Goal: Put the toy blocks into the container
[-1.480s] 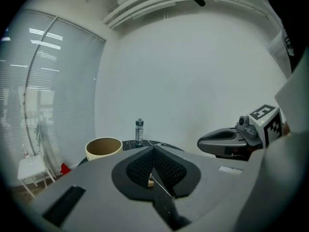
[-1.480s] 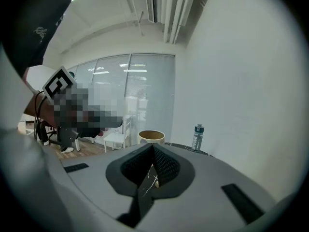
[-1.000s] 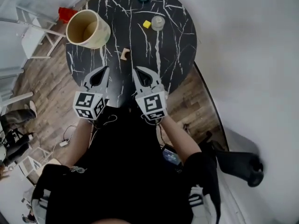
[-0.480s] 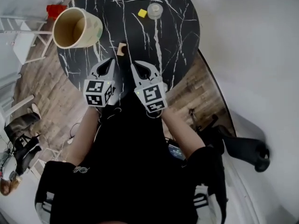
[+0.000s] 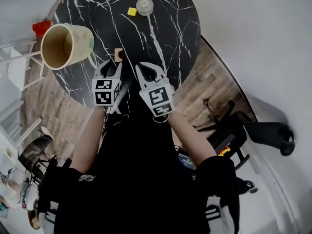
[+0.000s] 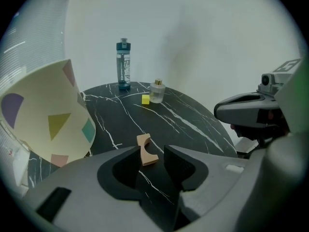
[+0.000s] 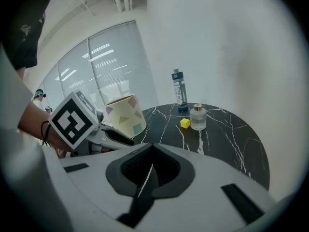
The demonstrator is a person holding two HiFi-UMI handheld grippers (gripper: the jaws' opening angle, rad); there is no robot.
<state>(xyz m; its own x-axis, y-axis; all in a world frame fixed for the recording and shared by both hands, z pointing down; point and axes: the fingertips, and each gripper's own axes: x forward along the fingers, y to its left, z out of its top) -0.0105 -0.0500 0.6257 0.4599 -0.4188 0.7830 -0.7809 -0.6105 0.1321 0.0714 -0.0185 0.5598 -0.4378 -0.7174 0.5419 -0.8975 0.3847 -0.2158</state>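
Showing coloured shapes on container, unreadably small print on bottle.

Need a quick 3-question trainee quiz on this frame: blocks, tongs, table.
1. What stands right beside the yellow cube on the table?
2. Which block lies just ahead of the left tongs? A) yellow cube B) wooden arch block C) a blue brick
3. True or false: the right tongs are open.

Key:
1. A small glass bottle.
2. B. The left tongs have just been opening and grip nothing.
3. False. Their jaws are together, with nothing between them.
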